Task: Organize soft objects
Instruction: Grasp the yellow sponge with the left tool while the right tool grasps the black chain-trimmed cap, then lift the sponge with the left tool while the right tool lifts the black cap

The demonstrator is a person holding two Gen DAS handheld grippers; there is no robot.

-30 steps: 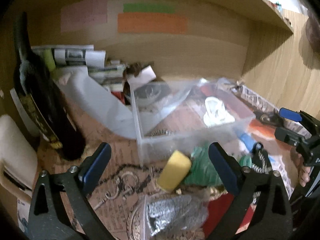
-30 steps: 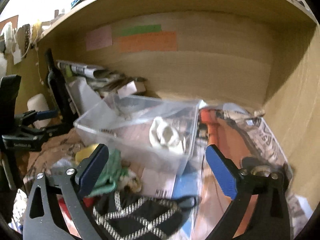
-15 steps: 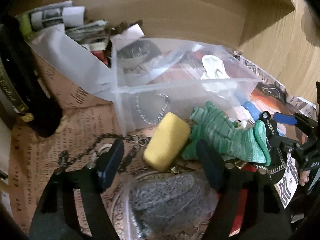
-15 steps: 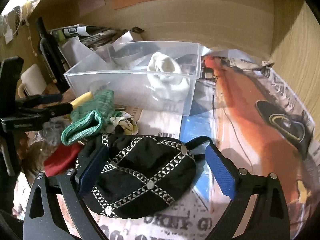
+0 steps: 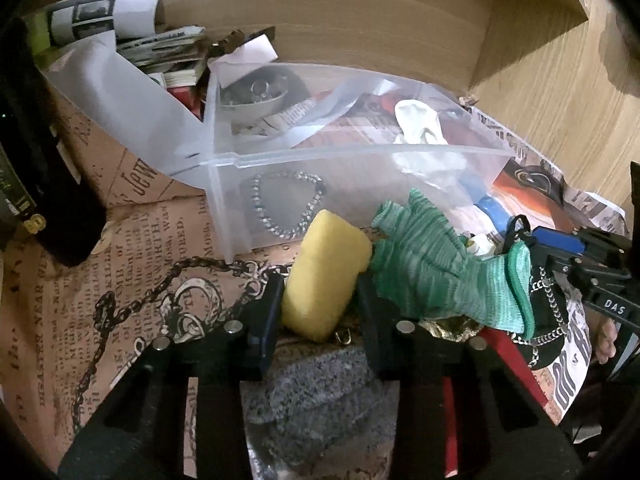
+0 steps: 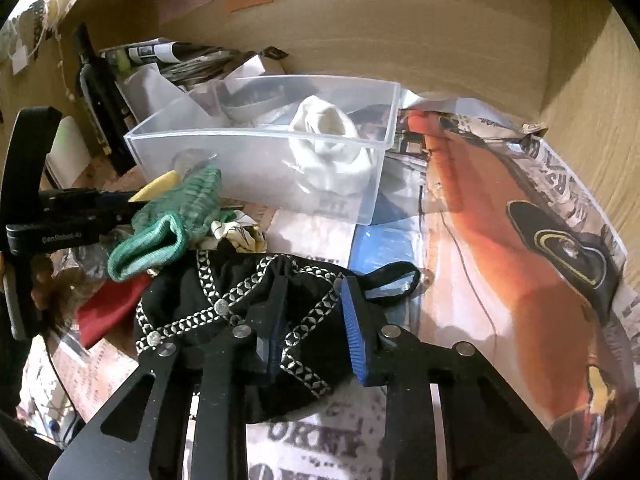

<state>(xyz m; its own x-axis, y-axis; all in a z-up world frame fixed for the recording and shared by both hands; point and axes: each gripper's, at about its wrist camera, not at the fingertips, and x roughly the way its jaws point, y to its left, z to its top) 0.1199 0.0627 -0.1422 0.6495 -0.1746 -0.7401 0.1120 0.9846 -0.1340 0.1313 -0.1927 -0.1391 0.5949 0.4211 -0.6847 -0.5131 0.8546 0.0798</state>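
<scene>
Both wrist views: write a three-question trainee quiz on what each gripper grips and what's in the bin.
1. True or false: the left gripper is closed on the yellow sponge.
2. The right gripper pinches: A) green glove B) black studded cap C) red cloth
3. Which soft item already lies in the clear bin?

Key: 1 true; 2 B; 3 the white sock.

Black slotted left claw (image 5: 320, 312), silver screws, blue-padded right claw (image 6: 316, 320), white lettering
</scene>
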